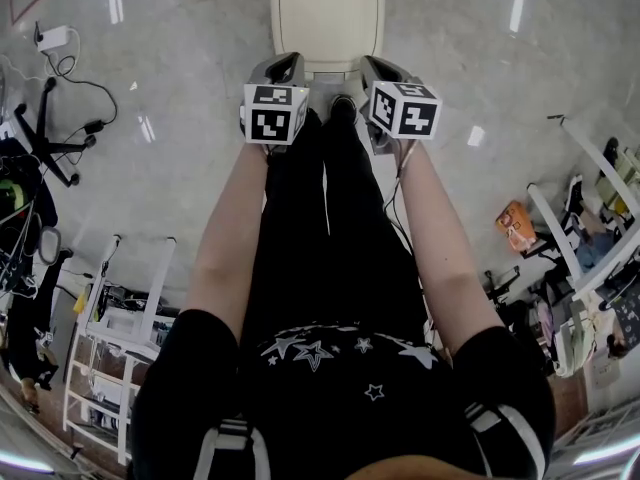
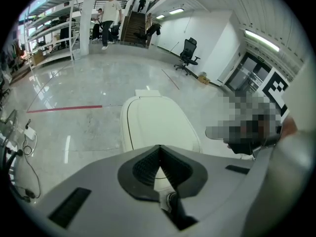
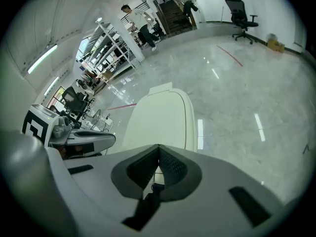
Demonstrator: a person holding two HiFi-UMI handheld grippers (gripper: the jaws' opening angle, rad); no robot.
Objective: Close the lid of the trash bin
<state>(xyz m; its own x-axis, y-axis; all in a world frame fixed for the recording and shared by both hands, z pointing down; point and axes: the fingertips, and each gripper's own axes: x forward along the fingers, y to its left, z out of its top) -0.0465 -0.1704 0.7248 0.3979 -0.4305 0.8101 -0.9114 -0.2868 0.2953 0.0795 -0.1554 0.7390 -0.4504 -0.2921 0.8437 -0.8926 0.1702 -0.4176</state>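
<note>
A cream trash bin (image 1: 328,13) stands on the glossy floor straight ahead of my legs, its lid lying flat down over the body. The same lid (image 2: 155,122) fills the middle of the left gripper view, and the lid (image 3: 158,117) also shows in the right gripper view. My left gripper (image 1: 285,68) hovers over the bin's near left corner, and my right gripper (image 1: 378,70) over the near right corner. In both gripper views the jaws meet at their tips with nothing between them: left gripper (image 2: 159,147), right gripper (image 3: 158,147).
A chair base (image 1: 45,133) and a power strip with cable (image 1: 52,38) lie at the left. A white shelf rack (image 1: 115,338) stands at the lower left. Clutter and frames (image 1: 580,268) crowd the right. A person (image 2: 111,14) walks far off, and a red floor line (image 2: 64,107) runs behind the bin.
</note>
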